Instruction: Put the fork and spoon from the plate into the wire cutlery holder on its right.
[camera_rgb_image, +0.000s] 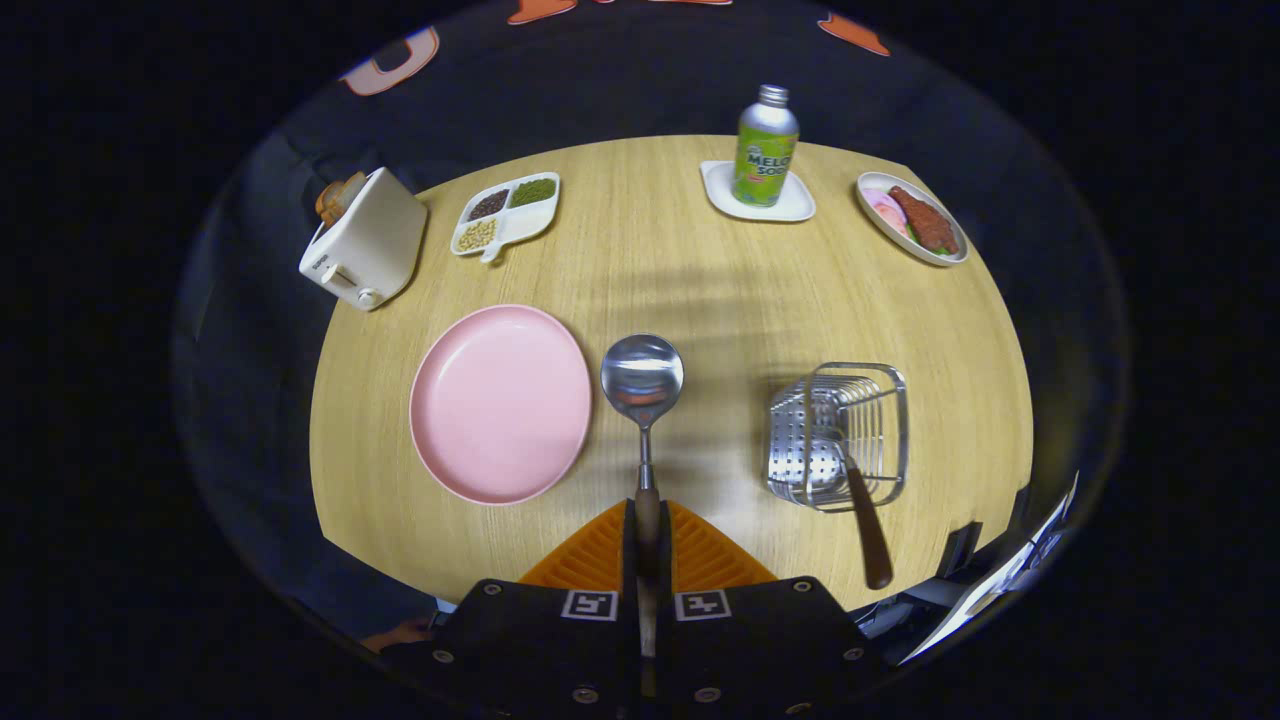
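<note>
Only readable thing here is the green bottle (766, 150) at the far side of the bench (700, 290), looks like "MELON SODA". Rest of its print is too tiny.

Far left on the wooden table (680, 260) we see a toaster (362, 243) beside a divided snack dish (505, 214). Far right, a green bottle (766, 148) stands on a coaster (758, 192), near a plate of meat (912, 218).

Wooden table (690, 300): toaster (362, 240) at the far left corner, divided snack dish (505, 215), bottle on a coaster (757, 192), food plate (911, 218) along the far edge. Pink plate (500, 402) and wire cutlery holder (840, 435) near the front edge.
</note>
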